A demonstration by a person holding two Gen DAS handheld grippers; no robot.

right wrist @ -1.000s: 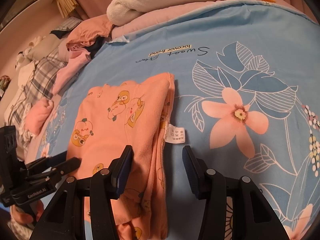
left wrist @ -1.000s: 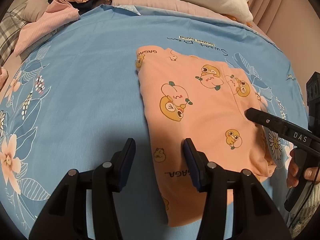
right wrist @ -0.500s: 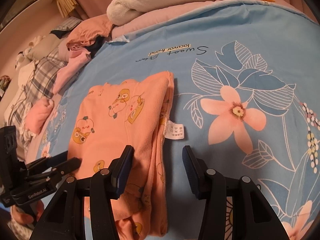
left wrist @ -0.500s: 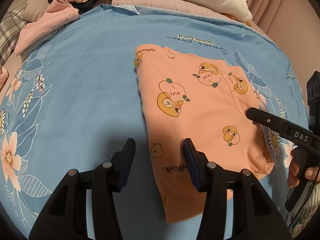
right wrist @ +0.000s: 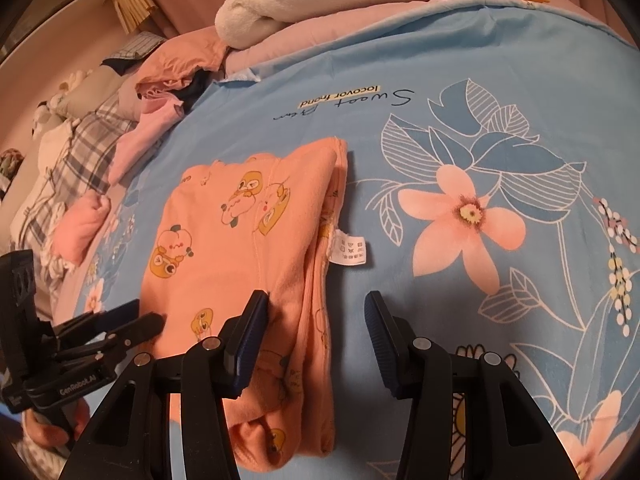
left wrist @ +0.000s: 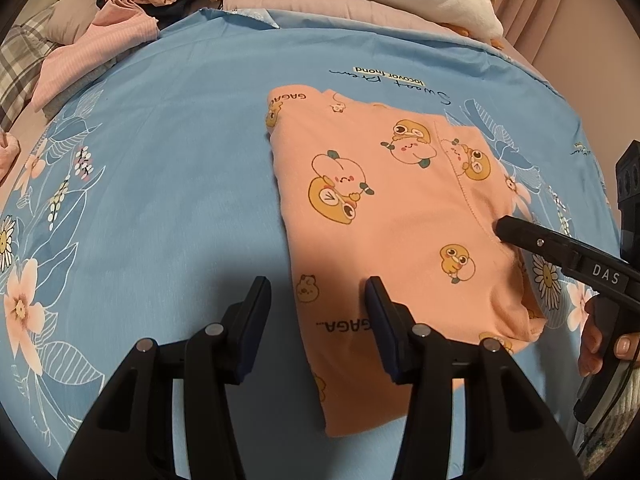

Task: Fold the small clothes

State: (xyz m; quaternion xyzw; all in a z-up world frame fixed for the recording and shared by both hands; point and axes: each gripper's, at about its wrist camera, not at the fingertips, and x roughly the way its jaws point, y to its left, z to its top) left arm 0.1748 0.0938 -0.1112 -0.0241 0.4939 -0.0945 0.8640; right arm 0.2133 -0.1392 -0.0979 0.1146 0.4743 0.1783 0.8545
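Over orange garment [left wrist: 400,216] | left tool [left wrist: 316,312], right tool [right wrist: 312,320] | both apart (nothing held)

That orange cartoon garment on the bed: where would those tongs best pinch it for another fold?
Probably at the near corners of the orange garment: the left tongs already straddle its left edge, the right tongs its layered right edge below the white label. It lies flat on the blue sheet, so come down from above, one finger sliding under the edge.

Folded orange garment [right wrist: 240,248] (tag out) — blue sheet [right wrist: 460,128]
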